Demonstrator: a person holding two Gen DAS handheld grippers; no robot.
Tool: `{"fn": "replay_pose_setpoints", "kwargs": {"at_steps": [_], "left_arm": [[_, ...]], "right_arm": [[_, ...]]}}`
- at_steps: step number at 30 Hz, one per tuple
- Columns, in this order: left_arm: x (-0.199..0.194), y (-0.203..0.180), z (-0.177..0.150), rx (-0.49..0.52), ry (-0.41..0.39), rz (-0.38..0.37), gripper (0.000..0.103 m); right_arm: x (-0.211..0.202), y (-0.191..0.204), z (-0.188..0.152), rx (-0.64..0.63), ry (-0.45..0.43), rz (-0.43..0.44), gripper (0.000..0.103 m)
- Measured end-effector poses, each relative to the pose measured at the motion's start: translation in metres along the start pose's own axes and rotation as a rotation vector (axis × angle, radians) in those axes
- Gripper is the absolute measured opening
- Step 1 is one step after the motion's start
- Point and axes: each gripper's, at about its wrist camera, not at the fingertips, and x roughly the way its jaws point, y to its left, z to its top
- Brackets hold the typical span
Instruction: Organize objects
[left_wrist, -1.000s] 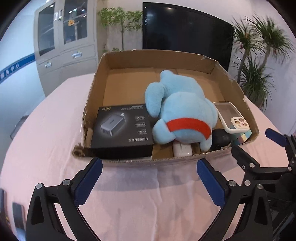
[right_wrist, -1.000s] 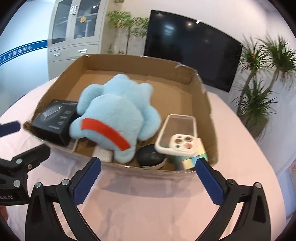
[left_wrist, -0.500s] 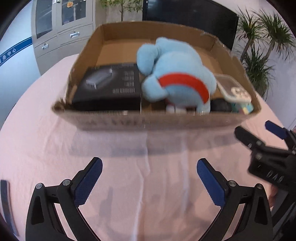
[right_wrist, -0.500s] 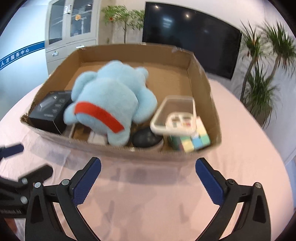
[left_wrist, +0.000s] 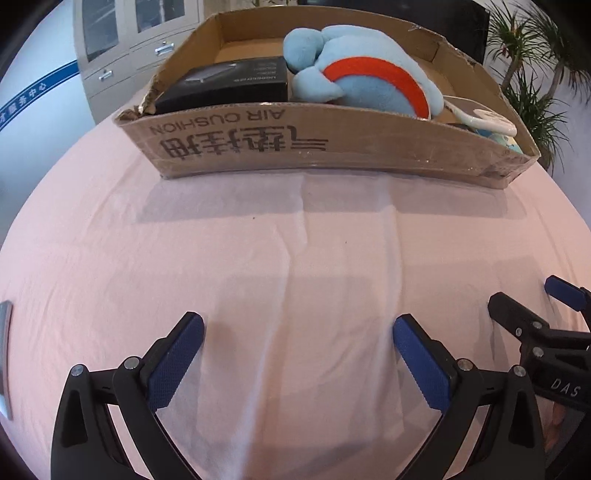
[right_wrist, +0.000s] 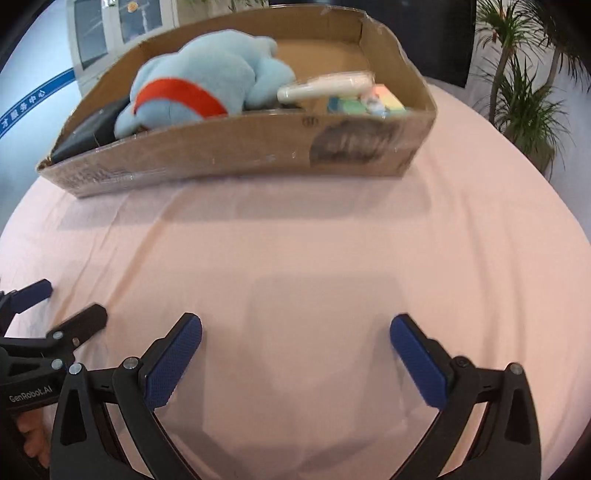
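Both tools, the left tool (left_wrist: 297, 360) and the right tool (right_wrist: 295, 360), hung wide and empty low in the frame above the pink surface (left_wrist: 295, 258). The box (left_wrist: 332, 147) sat well apart across the top, its long side crosswise to them, holding a plush (left_wrist: 362, 70), a black carton (left_wrist: 225, 86) at left and a phone case (right_wrist: 328, 86) at right. Neither tool looked clearly nearer.

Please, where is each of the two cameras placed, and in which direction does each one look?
Left wrist: on the left gripper, low over the pink tablecloth, facing the cardboard box; the right gripper shows at right.
Right wrist: on the right gripper, facing the box; left gripper at left.
Shared: box, blue plush, tablecloth.
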Motion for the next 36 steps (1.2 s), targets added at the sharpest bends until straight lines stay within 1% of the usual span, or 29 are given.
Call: {"fn": "replay_pose_setpoints", "kwargs": {"at_steps": [5, 10, 14, 19, 36], "left_arm": [[-0.003, 0.000, -0.006, -0.001, 0.000, -0.002, 0.103], [-0.010, -0.001, -0.016, 0.009, 0.000, -0.011, 0.103], [-0.014, -0.003, -0.016, 0.008, 0.000, -0.010, 0.103], [-0.014, -0.002, -0.019, -0.007, 0.000, 0.002, 0.103], [-0.014, -0.002, -0.019, -0.007, 0.000, 0.002, 0.103]], "right_arm": [[-0.009, 0.009, -0.014, 0.020, 0.003, -0.031, 0.102], [-0.013, 0.011, -0.021, 0.026, 0.003, -0.039, 0.102], [-0.018, 0.013, -0.026, 0.045, 0.004, -0.056, 0.102], [-0.024, 0.014, -0.031, 0.044, 0.005, -0.054, 0.102], [-0.023, 0.009, -0.026, 0.045, 0.006, -0.051, 0.102]]}}
